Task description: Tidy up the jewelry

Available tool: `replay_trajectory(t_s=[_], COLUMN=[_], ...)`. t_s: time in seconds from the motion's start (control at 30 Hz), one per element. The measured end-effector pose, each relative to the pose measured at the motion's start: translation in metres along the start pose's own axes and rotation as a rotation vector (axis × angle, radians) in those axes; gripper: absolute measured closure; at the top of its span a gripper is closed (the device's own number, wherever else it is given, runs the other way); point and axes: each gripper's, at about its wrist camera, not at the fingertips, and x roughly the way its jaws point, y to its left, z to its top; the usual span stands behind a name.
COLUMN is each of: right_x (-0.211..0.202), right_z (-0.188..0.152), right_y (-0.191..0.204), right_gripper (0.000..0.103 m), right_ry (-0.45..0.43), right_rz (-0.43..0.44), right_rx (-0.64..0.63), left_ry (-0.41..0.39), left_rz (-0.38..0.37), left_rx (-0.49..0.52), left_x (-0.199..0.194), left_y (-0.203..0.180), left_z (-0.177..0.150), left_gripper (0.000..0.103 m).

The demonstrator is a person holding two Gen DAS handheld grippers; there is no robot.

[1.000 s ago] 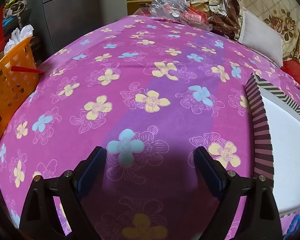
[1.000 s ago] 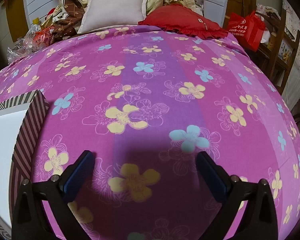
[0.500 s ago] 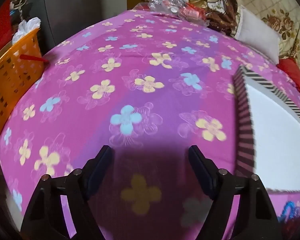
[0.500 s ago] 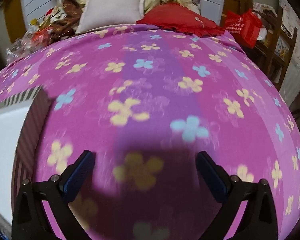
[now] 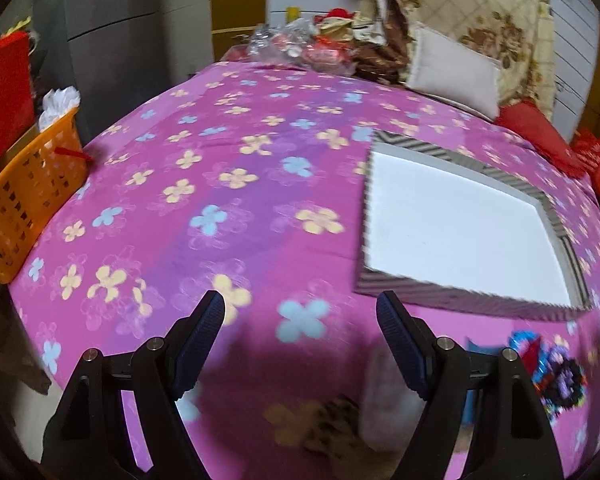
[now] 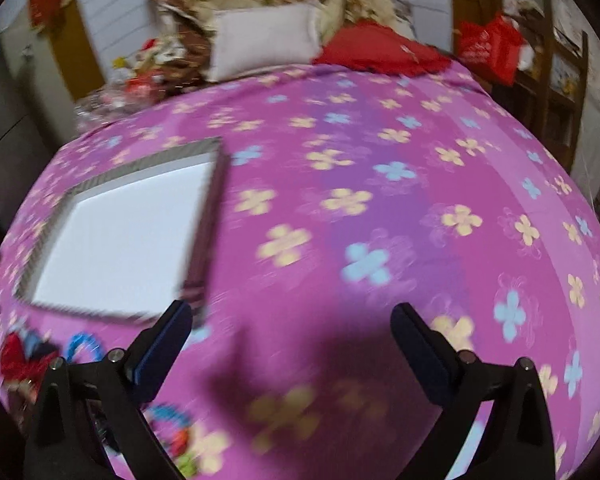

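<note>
a bedroom: a bed under a pink sheet printed with yellow and blue flowers, pillows and a heap of bedding at twelve to one o'clock in the left view, an orange basket off the bed's edge at nine o'clock.

a shallow box with a striped rim and a bare white floor lies on the sheet, at two to three o'clock in the left view and at nine o'clock in the right view. the jewelry, a blurred tangle of red, blue and dark pieces, sits on the sheet just outside the box's near edge, at four o'clock in the left view and at eight o'clock in the right.

the left gripper and the right gripper both hang over the sheet with jaws spread wide and nothing between them.

by my reading the task has hardly begun: the box holds nothing, every piece is outside it, and all the picking and placing is left.

against the earlier frames, both cameras have pulled back and up: the whole box now shows where only an edge did, and the jewelry has come into view. the jaws are as wide as before.
</note>
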Motion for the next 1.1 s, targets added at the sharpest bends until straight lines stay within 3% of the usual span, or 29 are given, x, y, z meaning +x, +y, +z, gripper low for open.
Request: replay_trajectory(t_s=[0.4, 1.1], right_x=[-0.031, -0.047], right_z=[-0.038, -0.044], right_y=[0.080, 0.100], right_gripper=[0.002, 0.002], right_ry=[-0.018, -0.044], right_rz=[0.079, 0.111], right_rx=[-0.128, -0.163], left_ry=[-0.028, -0.039], left_rz=[-0.038, -0.045], left_rx=[0.087, 0.117], left_x=[-0.025, -0.043], left_y=[-0.035, -0.058], left_z=[-0.017, -0.025], left_gripper=[0.029, 0.029])
